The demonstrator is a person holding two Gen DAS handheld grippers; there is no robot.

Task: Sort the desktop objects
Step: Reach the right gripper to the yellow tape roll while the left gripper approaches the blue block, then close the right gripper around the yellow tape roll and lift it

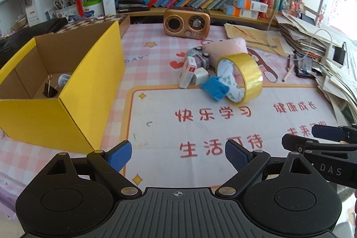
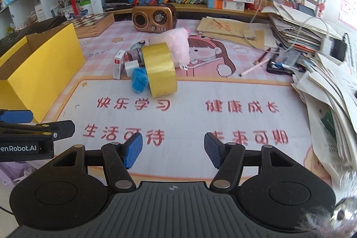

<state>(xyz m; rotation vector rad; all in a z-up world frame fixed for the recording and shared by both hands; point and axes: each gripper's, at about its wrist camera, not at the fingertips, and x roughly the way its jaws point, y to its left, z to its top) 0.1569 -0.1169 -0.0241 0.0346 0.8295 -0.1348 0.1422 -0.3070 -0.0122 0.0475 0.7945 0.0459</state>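
Reading "DAS", the right gripper (image 1: 323, 137) nears the left gripper (image 1: 178, 154).

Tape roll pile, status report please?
Left claw and right claw open, empty. Tape roll on edge among clutter, blue scrap against it. Yellow box left, path clear.

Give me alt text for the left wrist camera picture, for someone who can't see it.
The left gripper, jaws open and empty, points across a printed desk mat at a yellow tape roll in a small clutter. An open yellow box holding a binder clip stands left.
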